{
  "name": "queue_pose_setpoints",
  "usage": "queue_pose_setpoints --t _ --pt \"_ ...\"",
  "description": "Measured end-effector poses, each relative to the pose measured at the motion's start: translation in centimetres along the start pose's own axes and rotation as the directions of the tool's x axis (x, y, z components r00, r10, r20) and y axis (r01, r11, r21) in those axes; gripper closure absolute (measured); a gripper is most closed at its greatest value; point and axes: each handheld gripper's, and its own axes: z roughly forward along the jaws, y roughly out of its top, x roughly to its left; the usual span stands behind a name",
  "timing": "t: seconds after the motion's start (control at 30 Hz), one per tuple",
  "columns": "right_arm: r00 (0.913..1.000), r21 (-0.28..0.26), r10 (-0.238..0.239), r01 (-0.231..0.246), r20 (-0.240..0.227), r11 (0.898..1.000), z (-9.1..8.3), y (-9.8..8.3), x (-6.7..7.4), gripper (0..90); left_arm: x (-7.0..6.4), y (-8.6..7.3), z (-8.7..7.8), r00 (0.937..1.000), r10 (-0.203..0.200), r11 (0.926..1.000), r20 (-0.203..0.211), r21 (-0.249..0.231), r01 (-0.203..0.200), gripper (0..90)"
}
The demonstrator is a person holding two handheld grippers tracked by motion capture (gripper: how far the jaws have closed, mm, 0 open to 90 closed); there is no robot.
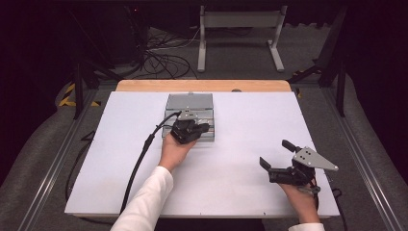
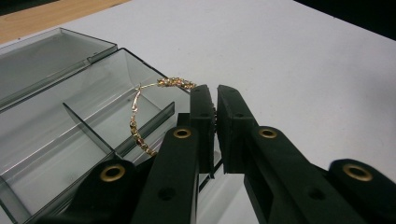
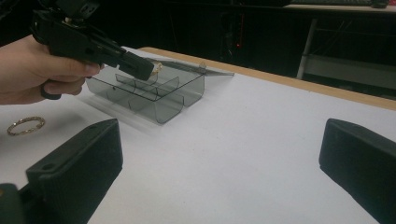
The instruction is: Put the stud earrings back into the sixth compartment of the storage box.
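- Smoky grey clear plastic compartment box [image 2: 70, 116] sat lid-open on the matte white table board [image 1: 250, 125], thin divider walls inside, glossy and hard-edged.
- Left gripper [image 2: 215, 100], matte black blocky plastic with brass rivets, was clenched on a thin gold beaded hoop earring [image 2: 140, 121].
- The hoop hung tilted over the box's near compartments, just above the dividers; beads looked bumpy and glittery, wire part smooth.
- Right gripper [image 3: 219, 154] was released, flat black jaws spread wide, nothing between them, resting low over the board, well apart from the box.
- Second gold ring-shaped hoop [image 3: 25, 125] lay flat on the board beside the left hand [image 3: 32, 70].
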Motion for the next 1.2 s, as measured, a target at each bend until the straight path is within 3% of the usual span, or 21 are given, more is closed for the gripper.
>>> queue_pose_setpoints --t 0.33,0.43,0.47,0.5,0.53,0.7,0.8,0.97,1.2 --pt "1.0000 -0.006 0.007 -0.007 -0.004 1.000 0.0 0.0 0.0 0.2 0.0 -0.4 1.0 0.9994 -0.032 0.9995 -0.010 0.003 0.032 84.2" --pt "1.0000 -0.008 0.006 -0.007 -0.007 1.000 0.0 0.0 0.0 0.2 0.0 -0.3 0.8 0.9990 -0.025 0.9997 -0.036 0.007 0.025 70.4" --pt "1.0000 -0.008 0.007 -0.007 -0.007 1.000 0.0 0.0 0.0 0.2 -0.1 -0.3 0.7 0.9991 -0.036 0.9993 -0.023 0.004 0.036 64.7" --pt "1.0000 -0.008 0.005 -0.005 -0.007 1.000 0.0 0.0 0.0 0.2 -0.1 -0.2 0.5 0.9994 -0.024 0.9997 -0.024 0.002 0.024 56.1" --pt "1.0000 -0.008 0.005 -0.005 -0.007 1.000 0.0 0.0 0.0 0.2 -0.2 -0.2 0.2 0.9995 -0.010 1.0000 -0.031 0.000 0.010 56.1" --pt "0.9999 -0.007 0.006 -0.006 -0.010 1.000 0.1 0.0 0.1 0.3 -0.8 -0.1 -1.4 0.9983 0.028 0.9996 -0.051 -0.002 -0.028 37.4" --pt "0.9999 -0.009 0.002 -0.003 -0.013 1.000 0.2 0.1 0.2 0.2 -1.1 -0.2 -2.5 0.9981 0.022 0.9997 -0.058 -0.004 -0.022 29.5" --pt "0.9999 -0.006 -0.001 0.001 -0.015 1.000 0.3 0.1 0.3 0.2 -1.4 -0.6 -4.1 0.9963 0.042 0.9991 -0.074 -0.001 -0.042 23.5" --pt "0.9999 -0.007 0.000 0.000 -0.011 1.000 0.1 0.1 0.3 0.2 -1.4 -1.6 -6.4 0.9942 0.061 0.9980 -0.088 -0.008 -0.062 21.9"
